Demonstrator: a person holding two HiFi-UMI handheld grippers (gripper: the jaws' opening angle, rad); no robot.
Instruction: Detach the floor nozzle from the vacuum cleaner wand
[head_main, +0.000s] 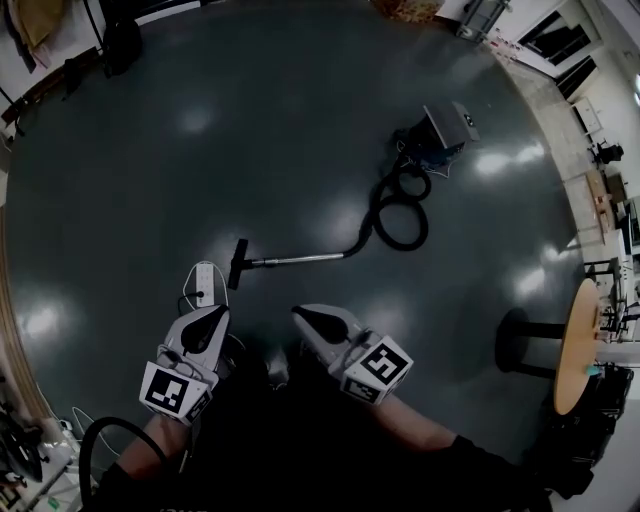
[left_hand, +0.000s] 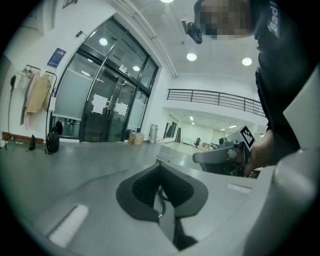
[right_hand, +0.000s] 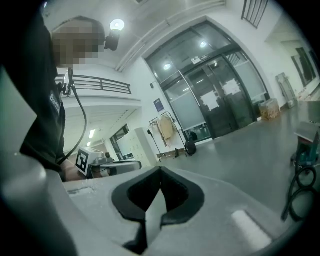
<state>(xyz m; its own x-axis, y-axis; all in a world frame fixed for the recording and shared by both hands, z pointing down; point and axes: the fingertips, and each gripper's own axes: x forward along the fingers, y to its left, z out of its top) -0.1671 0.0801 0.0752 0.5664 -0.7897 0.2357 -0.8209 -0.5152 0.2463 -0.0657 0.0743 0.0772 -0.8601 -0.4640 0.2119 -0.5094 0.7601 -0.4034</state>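
both grippers are clenched shut on nothing, the left gripper (head_main: 208, 322) and right gripper (head_main: 312, 320) held low in front of the person, apart from the vacuum. likely trouble: shut jaws must open before any grasp; pulling the nozzle without bracing the slim, shiny wand (head_main: 300, 259) would probably drag wand and hose (head_main: 366, 236) along the smooth floor (head_main: 250, 150); a white power strip (head_main: 205, 283) lies just beside the nozzle and could snag. the floor nozzle (head_main: 238, 263), a short black bar, sits attached at the wand's left end, just ahead of the left gripper; the blue canister (head_main: 440, 135) rests farther off.
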